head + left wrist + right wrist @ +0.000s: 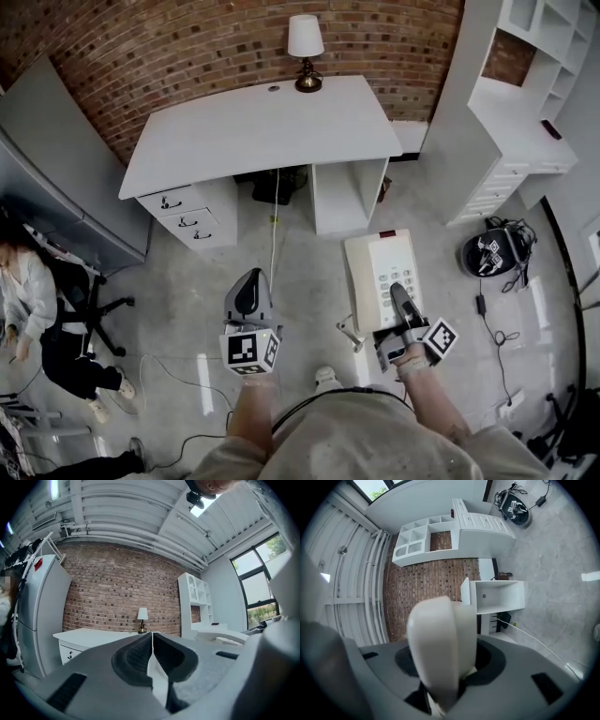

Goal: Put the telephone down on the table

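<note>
White telephone [370,267] in right claw [401,298]

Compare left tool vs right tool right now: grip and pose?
Left tool: jaws shut together, nothing seen between them; right tool: clamped on the phone. Left tool sits upright; right tool is rolled onto its side. Both point roughly level toward the desk.

We find the near end of the telephone [370,262] hidden under the right gripper [399,300]. At nine o'clock, the edge crops a person [26,300].
</note>
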